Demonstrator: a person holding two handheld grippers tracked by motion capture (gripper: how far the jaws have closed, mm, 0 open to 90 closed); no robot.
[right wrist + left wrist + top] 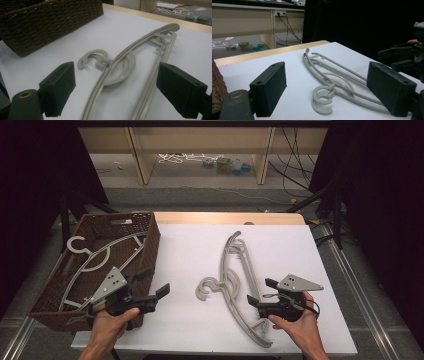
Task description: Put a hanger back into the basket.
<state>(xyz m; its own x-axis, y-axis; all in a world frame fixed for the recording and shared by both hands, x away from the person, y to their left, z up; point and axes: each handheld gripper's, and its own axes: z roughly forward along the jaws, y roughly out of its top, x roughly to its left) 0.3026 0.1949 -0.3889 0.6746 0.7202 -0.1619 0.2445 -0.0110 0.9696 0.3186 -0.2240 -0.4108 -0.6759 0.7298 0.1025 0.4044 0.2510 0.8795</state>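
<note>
Two grey plastic hangers [235, 280] lie stacked flat on the white desk [190, 255], roughly at its middle, their long arcs running from the far side toward the near edge and their hooks [210, 289] curling toward the left. In the right gripper view the same hangers [125, 65] show as one lying on the other, hooks nearly matched, arms slightly splayed at the far end. The right claw [259, 294] sits low at the near right of the desk, held in a hand [300, 327], its jaws spread wide apart and holding nothing; it stands just beside the lower arm of the hangers, and whether a jaw touches the plastic cannot be told from the high view. In its own view the hangers' arms pass between the two black pads [58, 87], which stand clear of them. The left claw [155, 287] is held in the other hand [111, 322] at the near left, over the near right corner of a brown woven basket [150, 242], its jaws likewise apart and empty, pointing toward the hangers but well apart from them. In the left gripper view the hangers [332, 82] lie ahead between the open pads [270, 87], with the right claw [402, 58] visible farther off at the right. The basket stands on the left edge of the desk and holds at least one more grey hanger [95, 257], lying tilted along its bottom.
</note>
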